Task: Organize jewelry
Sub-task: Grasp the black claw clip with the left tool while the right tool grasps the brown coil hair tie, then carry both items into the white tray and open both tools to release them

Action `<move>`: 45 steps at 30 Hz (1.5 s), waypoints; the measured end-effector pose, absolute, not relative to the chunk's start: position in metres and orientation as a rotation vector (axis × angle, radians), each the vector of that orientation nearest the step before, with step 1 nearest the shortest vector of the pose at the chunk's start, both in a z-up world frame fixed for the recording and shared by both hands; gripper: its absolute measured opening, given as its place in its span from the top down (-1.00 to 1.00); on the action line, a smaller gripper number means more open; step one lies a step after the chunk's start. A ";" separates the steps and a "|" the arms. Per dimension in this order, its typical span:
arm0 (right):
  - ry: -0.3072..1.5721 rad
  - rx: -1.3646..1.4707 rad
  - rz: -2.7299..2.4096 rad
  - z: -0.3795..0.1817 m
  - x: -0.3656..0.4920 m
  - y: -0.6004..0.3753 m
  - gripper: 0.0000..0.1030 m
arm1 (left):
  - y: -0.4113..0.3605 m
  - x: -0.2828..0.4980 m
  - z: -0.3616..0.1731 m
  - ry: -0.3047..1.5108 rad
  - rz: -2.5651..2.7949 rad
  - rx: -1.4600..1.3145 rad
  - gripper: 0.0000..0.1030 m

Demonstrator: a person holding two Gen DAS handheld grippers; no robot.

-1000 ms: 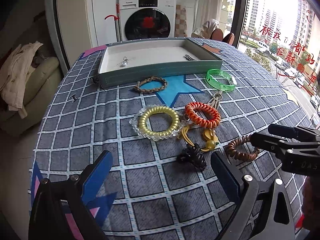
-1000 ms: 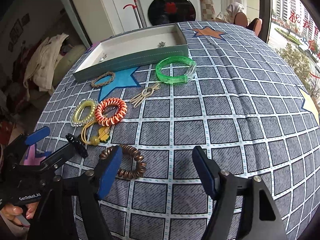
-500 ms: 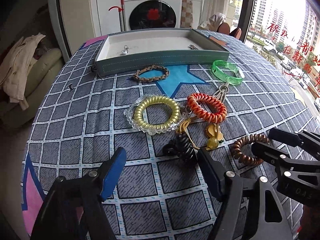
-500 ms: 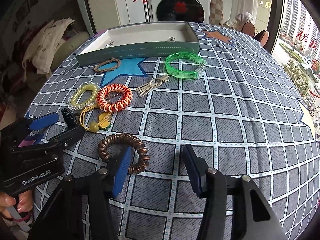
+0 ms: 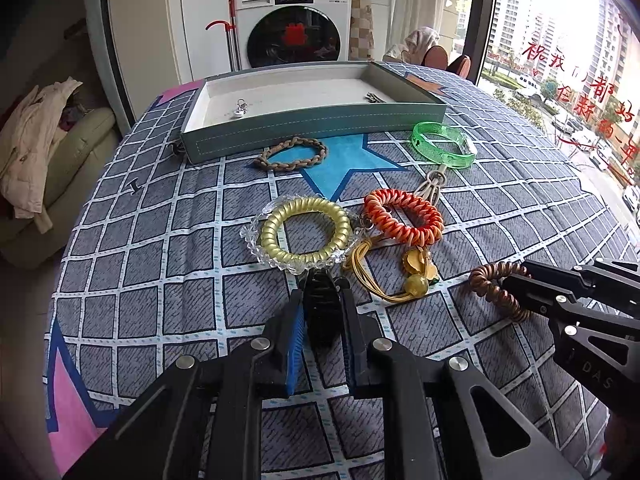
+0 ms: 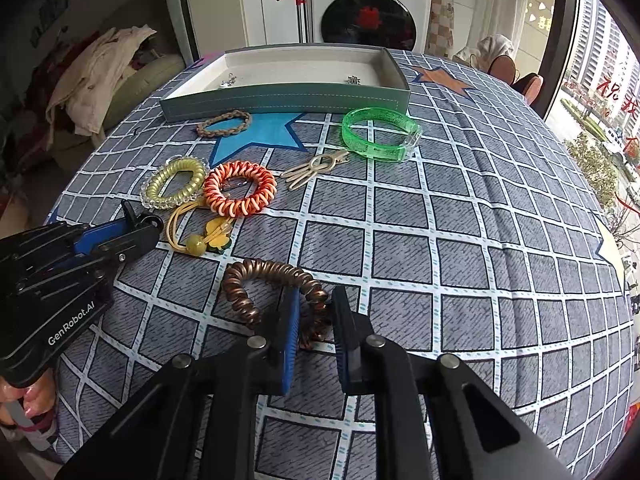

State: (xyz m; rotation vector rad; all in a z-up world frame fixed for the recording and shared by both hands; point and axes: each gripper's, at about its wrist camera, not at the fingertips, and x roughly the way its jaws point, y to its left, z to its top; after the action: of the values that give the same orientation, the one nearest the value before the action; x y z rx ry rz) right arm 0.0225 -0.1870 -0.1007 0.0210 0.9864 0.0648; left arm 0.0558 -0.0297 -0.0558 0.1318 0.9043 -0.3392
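My left gripper (image 5: pixel 320 312) is shut on a black hair claw clip (image 5: pixel 320 304) that rests on the checked tablecloth. My right gripper (image 6: pixel 314 312) is shut on the near side of a brown coil hair tie (image 6: pixel 264 272), also down on the cloth. A grey tray (image 5: pixel 320 128) with a white floor stands at the far side and holds two small metal pieces (image 5: pixel 240 109). Between it and my grippers lie a gold coil tie (image 5: pixel 306 230), an orange coil tie (image 5: pixel 402 216), a yellow bead tie (image 5: pixel 416 284), a green bangle (image 5: pixel 444 146) and a braided brown bracelet (image 5: pixel 292 154).
A beige hair clip (image 6: pixel 316 166) lies beside the green bangle. A tiny dark piece (image 5: pixel 133 187) lies on the cloth at the left. A sofa with clothes (image 5: pixel 36 136) stands off the table's left edge, a washing machine (image 5: pixel 294 26) behind the tray.
Both grippers moved forward and down and closed: the left onto the black claw clip, the right onto the brown coil tie. Both were open before.
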 end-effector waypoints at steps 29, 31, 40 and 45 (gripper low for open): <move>0.935 0.257 0.067 -0.075 0.046 -0.225 0.77 | 0.005 0.081 -0.015 0.860 -0.375 -0.009 0.28; 0.923 0.271 0.072 -0.068 0.053 -0.228 0.77 | 0.005 0.088 -0.012 0.848 -0.367 -0.003 0.28; 0.842 0.248 0.097 -0.033 0.104 -0.230 0.77 | 0.009 0.130 -0.001 0.827 -0.350 -0.025 0.28; 0.818 0.245 0.115 -0.022 0.141 -0.225 0.77 | 0.006 0.166 0.006 0.811 -0.328 -0.017 0.28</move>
State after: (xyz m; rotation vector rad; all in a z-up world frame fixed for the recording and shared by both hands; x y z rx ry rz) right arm 0.1415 -0.2254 -0.0225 0.2452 0.8175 0.1154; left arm 0.1663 0.0063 0.0064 -0.0173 0.8108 -0.3283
